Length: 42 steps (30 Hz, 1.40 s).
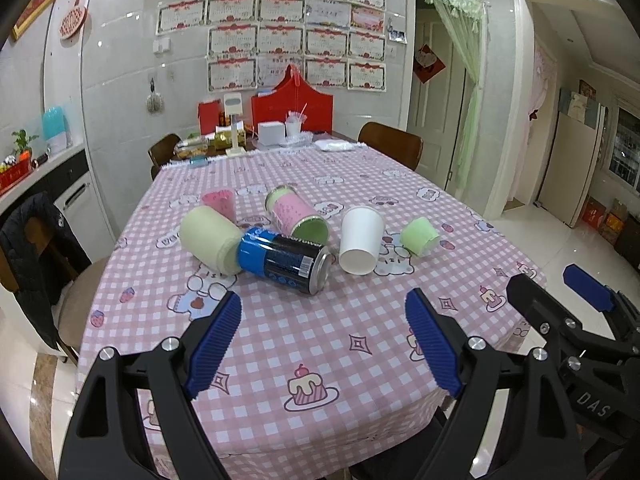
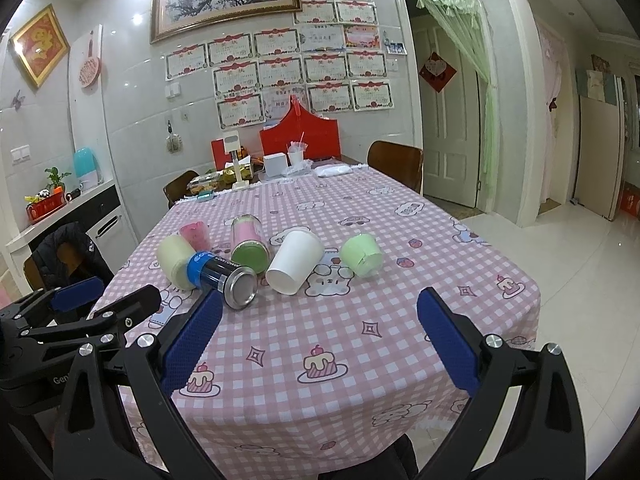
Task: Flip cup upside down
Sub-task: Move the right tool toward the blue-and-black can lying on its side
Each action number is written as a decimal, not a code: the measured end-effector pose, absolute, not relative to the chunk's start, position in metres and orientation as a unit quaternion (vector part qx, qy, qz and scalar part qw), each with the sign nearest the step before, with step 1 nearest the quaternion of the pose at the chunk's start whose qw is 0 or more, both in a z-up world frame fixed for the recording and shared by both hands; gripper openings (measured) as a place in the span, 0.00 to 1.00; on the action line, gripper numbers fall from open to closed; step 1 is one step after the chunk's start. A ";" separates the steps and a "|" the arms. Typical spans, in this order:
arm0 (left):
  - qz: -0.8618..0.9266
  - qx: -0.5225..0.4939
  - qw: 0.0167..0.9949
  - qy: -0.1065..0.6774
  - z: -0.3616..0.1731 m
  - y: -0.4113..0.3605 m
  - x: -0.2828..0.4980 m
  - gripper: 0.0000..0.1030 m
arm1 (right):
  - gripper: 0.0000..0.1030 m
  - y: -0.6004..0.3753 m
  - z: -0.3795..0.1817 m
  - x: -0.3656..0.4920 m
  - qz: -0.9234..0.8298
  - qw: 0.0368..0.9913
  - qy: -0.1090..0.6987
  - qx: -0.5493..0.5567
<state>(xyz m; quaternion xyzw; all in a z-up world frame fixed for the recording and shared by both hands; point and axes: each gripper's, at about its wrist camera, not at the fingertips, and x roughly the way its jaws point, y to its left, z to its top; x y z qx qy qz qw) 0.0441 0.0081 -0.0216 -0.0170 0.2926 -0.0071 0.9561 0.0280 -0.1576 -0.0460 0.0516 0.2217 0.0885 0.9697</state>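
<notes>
**A:** Where is the cup, and what are my grippers doing?

**B:** I see the white paper cup (image 1: 361,240) lying on its side mid-table, mouth toward me, between the blue drink can (image 1: 286,259) and a small green cup (image 1: 419,236). My left gripper (image 1: 322,344) and right gripper (image 2: 320,344) both hang over the near edge of the table, fingers spread wide, holding nothing.

**A:** How do I take it well?

**B:** I judge the right gripper the better choice. I'd close across the cup's wall near the middle, gently, since thin paper will likely crush. Then I'd rotate so the mouth faces down and set it flat. The can lies just beside it, so I'd approach from the green cup's side.

**A:** And the surroundings?

**B:** A pink checked tablecloth (image 2: 360,360) with cartoon cakes; it may bunch under a dragged rim. Beyond, wooden chairs (image 2: 396,162), a tiled wall covered in certificates (image 2: 276,72), and a green-curtained doorway (image 2: 452,92).
</notes>
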 end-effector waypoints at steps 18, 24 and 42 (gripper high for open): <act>0.061 -0.129 0.909 0.391 -0.071 0.031 0.138 0.81 | 0.92 -0.143 -0.070 0.143 0.159 0.940 0.300 0.031; 0.117 -0.205 0.884 0.404 -0.084 0.041 0.178 0.81 | 0.92 -0.134 -0.064 0.204 0.204 0.922 0.328 -0.017; 0.270 -0.343 0.789 0.432 -0.116 0.069 0.257 0.81 | 0.91 -0.089 -0.073 0.317 0.286 0.871 0.376 -0.133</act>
